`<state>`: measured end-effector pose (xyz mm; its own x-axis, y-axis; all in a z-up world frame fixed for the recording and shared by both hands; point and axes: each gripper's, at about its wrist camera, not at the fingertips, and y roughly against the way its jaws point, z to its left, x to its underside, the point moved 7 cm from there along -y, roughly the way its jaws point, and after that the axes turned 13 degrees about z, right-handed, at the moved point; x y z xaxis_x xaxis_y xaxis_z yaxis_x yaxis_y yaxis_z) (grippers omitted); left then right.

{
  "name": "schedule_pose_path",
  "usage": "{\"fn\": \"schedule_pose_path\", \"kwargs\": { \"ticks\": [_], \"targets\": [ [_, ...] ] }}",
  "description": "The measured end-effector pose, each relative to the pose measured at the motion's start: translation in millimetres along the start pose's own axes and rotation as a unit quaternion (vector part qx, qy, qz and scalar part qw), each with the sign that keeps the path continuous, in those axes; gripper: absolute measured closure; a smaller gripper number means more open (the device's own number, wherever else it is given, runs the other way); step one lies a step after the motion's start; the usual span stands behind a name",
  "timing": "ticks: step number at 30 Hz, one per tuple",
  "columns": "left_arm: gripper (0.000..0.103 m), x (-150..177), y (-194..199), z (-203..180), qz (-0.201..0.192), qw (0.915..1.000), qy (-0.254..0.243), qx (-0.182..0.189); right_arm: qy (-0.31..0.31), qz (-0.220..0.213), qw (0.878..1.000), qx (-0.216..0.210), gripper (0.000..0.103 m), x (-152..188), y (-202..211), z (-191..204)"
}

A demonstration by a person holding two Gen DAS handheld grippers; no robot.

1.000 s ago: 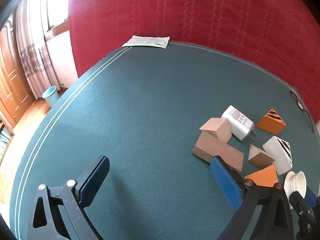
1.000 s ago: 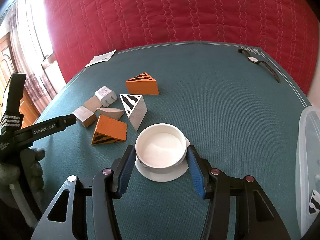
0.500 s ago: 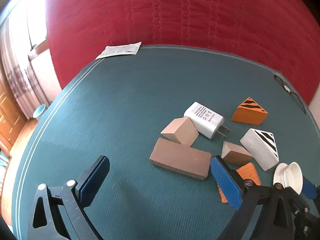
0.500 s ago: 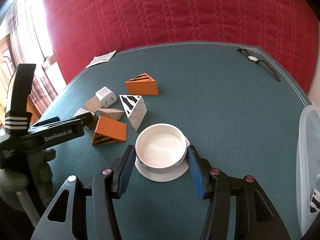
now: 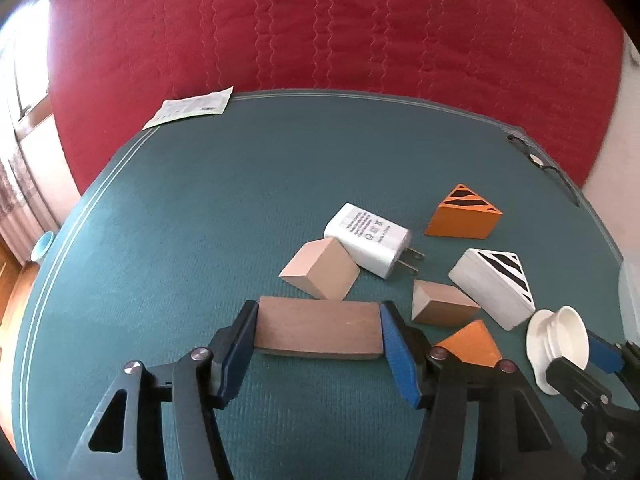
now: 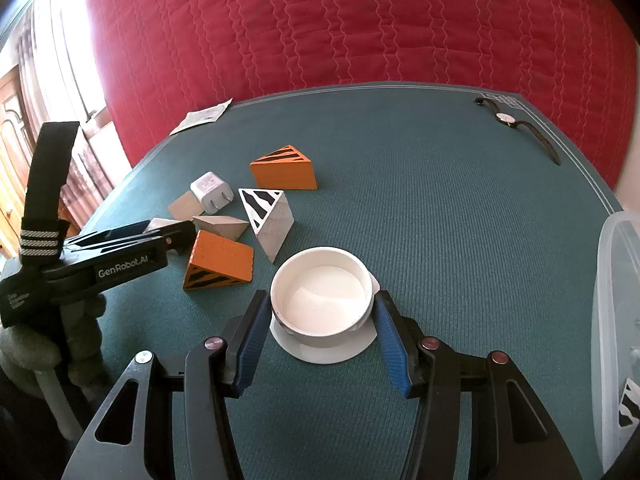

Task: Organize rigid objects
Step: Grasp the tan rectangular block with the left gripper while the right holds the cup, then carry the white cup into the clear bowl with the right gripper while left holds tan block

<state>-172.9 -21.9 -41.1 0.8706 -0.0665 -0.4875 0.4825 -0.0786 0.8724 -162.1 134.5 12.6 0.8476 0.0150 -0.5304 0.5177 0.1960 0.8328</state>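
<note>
Left hand-held gripper (image 5: 318,334): its jaws have just been closing and now stand one against each short end of the flat brown block (image 5: 318,332), pads touching it, clamped on it as far as this view tells.
Flat brown block: flat on the green surface (image 5: 200,208), toward its near edge.
Right hand-held gripper (image 6: 320,316): blue pads pressed on both sides of the white round dish (image 6: 320,296), which sits on its wider white base on the surface near the near edge.
Clear plastic bin (image 6: 616,320): at the right edge, partly cut off by the frame.
Near orange wedge (image 6: 218,260): just left of the dish, striped face down toward the front.
Small tan wedge (image 5: 440,304): just beyond the near orange wedge.
White striped wedge (image 5: 494,284): beside the tan wedge, on its right.
Tan cube (image 5: 320,268): just beyond the flat block, possibly touching its far edge.
White charger (image 5: 370,240): leans against the cube, prongs pointing right.
Far orange wedge (image 5: 464,212): apart from the cluster, farther back.
Wristwatch (image 6: 516,124): near the far right corner.
Paper packet (image 5: 192,106): at the far left edge, overhanging toward the red quilted cover (image 5: 320,28).
</note>
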Motion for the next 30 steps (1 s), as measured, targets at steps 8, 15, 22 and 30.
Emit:
{"fn": "schedule_pose_path", "kwargs": {
  "ticks": [8, 15, 22, 30],
  "targets": [
    [0.041, 6.6, 4.5, 3.6, -0.008, 0.9999, 0.013, 0.007, -0.007, -0.001, 1.000, 0.014, 0.050, 2.6, 0.8, -5.1],
    [0.041, 11.1, 10.4, 7.7, -0.016, 0.9995, 0.027, 0.000, -0.013, -0.002, 1.000, 0.025, 0.050, 13.4, 7.3, -6.0],
    [0.041, 12.7, 14.3, 7.5, -0.022, 0.9991, 0.035, 0.001, -0.012, 0.002, 1.000, 0.026, 0.050, 27.8, 17.5, 0.7],
    [0.041, 11.8, 24.3, 8.8, -0.031, 0.9983, 0.048, 0.008, -0.019, -0.025, 0.999, 0.031, 0.050, 33.3, 51.2, -2.1]
  ]
}}
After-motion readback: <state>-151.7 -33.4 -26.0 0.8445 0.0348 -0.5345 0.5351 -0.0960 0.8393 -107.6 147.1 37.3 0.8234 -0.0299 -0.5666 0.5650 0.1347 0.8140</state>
